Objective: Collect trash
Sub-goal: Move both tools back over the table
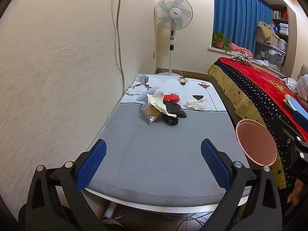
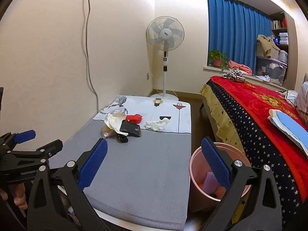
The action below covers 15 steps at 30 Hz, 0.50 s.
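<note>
While both tools hang back at the near edge of the grey-topped table (image 1: 154, 163), nothing is gripped: the left gripper (image 1: 153, 165) shows its blue pads spread wide with only bare cloth between them, and the right gripper (image 2: 154, 165) is likewise released and empty; the trash pile (image 1: 163, 107) sits in the middle of the left view, crumpled cream paper, a red scrap and black pieces touching one another, with a white tissue wad (image 1: 196, 104) just beside it to the right; the pink bin (image 2: 217, 173) stands at lower right of the right view, beside the table and already holding some bits. To do this well, I judge, take one loose outer piece at a time, pinch low on the crumple, lift clear, then release above the bin's mouth.
</note>
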{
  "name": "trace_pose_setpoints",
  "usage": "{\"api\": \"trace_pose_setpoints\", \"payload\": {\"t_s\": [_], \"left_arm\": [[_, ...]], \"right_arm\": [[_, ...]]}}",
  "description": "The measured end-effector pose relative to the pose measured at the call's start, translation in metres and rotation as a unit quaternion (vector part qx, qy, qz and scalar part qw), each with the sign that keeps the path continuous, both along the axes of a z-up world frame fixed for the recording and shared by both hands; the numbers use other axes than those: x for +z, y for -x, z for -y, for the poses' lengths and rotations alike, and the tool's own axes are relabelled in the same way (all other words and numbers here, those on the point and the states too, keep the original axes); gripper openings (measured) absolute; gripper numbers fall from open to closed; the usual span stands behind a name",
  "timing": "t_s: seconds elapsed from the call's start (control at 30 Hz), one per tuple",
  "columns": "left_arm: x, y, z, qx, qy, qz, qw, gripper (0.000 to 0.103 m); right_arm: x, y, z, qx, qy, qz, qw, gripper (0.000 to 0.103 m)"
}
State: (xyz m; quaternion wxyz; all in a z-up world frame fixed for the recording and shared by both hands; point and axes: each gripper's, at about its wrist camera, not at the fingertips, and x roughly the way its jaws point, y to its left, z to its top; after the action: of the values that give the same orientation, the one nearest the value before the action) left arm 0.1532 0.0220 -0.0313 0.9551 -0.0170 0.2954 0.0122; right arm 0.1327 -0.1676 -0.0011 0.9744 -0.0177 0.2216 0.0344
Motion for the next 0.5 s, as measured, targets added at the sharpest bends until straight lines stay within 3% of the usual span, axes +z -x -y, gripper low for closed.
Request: {"api": "trace_pose_setpoints", "payload": {"t_s": [0.5], "left_arm": [[0.012,-0.038,-0.019,0.027,0.006,0.015,0.9995,0.095]], "right_arm": [[-0.001,-0.026,0.008,-0.012,-0.018,-0.015,1.0,0.096]]}}
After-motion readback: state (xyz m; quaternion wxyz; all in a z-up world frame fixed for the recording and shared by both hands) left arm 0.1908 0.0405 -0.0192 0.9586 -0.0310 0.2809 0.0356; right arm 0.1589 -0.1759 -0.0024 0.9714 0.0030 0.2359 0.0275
